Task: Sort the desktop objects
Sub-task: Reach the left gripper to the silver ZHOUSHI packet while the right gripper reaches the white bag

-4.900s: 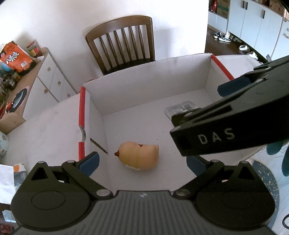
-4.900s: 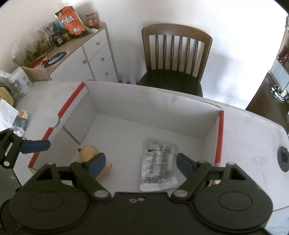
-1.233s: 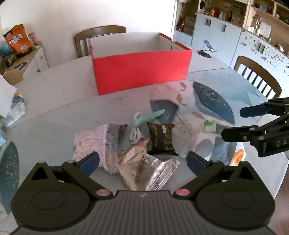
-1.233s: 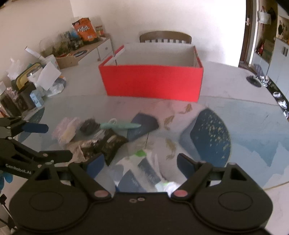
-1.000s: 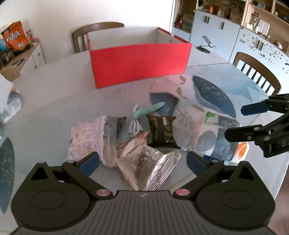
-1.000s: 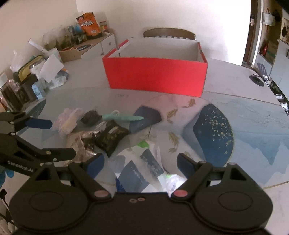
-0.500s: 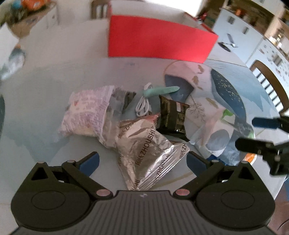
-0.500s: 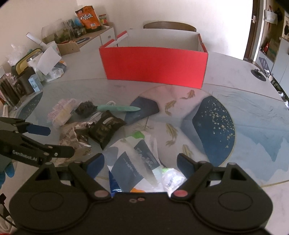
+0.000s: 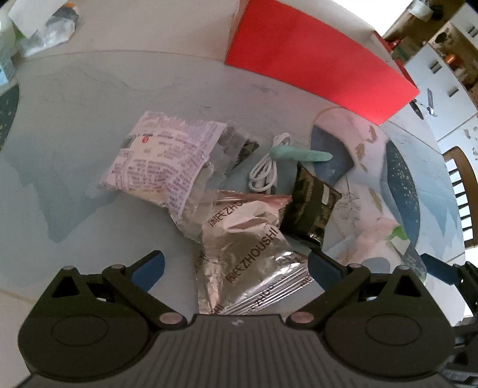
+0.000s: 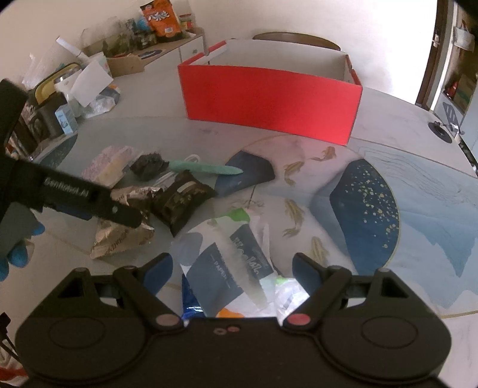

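A heap of small items lies on the table in front of a red box (image 9: 313, 56) (image 10: 269, 98). My left gripper (image 9: 236, 265) is open, its fingers either side of a silver foil packet (image 9: 251, 244) (image 10: 125, 226). Beyond the packet lie a pink printed bag (image 9: 161, 155) (image 10: 107, 164), a dark packet (image 9: 310, 206) (image 10: 179, 203), a white cable (image 9: 266, 167) and a green pen-like stick (image 9: 298, 155) (image 10: 206, 167). My right gripper (image 10: 233, 268) is open above a white and blue plastic pouch (image 10: 233, 262). The left gripper (image 10: 77, 197) crosses the right wrist view's left side.
A patterned round mat (image 10: 358, 203) covers the table's right half. Clutter of boxes, tissue and jars (image 10: 65, 98) fills the far left. A sideboard with snack bags (image 10: 161, 24) and a chair (image 10: 295, 38) stand behind the box. A blue-gloved hand (image 10: 18, 253) shows at left.
Both grippers drew back from above the red box to the heap. In the last second the left gripper dropped close over the foil packet; the right one lowered over the pouch.
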Demonstrator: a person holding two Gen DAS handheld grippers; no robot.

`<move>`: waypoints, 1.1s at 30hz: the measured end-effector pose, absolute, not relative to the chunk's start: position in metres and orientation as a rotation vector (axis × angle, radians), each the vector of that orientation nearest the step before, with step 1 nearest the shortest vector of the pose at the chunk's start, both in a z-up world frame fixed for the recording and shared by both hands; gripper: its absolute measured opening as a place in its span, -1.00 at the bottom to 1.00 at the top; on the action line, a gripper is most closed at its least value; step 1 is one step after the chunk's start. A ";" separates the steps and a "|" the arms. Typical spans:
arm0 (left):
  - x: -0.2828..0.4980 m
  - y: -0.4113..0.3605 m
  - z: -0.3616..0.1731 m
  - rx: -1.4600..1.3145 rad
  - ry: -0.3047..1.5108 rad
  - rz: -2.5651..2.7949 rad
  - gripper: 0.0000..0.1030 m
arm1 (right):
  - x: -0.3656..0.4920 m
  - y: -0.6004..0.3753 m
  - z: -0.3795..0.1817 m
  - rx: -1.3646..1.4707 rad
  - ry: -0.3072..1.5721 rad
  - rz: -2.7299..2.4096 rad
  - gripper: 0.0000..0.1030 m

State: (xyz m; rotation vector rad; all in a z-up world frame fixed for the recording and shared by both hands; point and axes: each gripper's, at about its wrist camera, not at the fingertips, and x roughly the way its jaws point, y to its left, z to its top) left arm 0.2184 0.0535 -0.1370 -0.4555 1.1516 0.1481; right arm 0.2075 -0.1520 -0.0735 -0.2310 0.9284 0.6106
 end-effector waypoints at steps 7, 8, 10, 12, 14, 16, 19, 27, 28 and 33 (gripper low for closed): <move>0.224 0.048 -0.138 -0.442 1.144 0.163 0.91 | 0.209 -0.152 -0.079 -0.253 0.937 0.608 0.66; 0.225 0.048 -0.138 -0.441 1.143 0.164 0.84 | 0.209 -0.152 -0.080 -0.252 0.939 0.608 0.66; 0.226 0.046 -0.137 -0.442 1.139 0.156 0.71 | 0.210 -0.152 -0.080 -0.251 0.940 0.610 0.66; 0.227 0.045 -0.136 -0.447 1.137 0.154 0.62 | 0.210 -0.152 -0.080 -0.252 0.938 0.610 0.65; 0.227 0.043 -0.134 -0.447 1.134 0.152 0.52 | 0.210 -0.152 -0.080 -0.256 0.936 0.611 0.65; 0.227 0.042 -0.132 -0.439 1.132 0.152 0.48 | 0.210 -0.153 -0.081 -0.260 0.932 0.609 0.64; 0.227 0.039 -0.131 -0.432 1.128 0.153 0.39 | 0.210 -0.153 -0.081 -0.273 0.934 0.609 0.63; 0.222 0.037 -0.126 -0.419 1.125 0.146 0.23 | 0.211 -0.151 -0.081 -0.292 0.946 0.595 -0.13; 0.221 0.036 -0.125 -0.413 1.126 0.147 0.13 | 0.211 -0.150 -0.081 -0.292 0.946 0.594 -0.13; 0.219 0.035 -0.122 -0.405 1.126 0.142 -0.02 | 0.210 -0.150 -0.076 -0.288 0.932 0.589 -0.32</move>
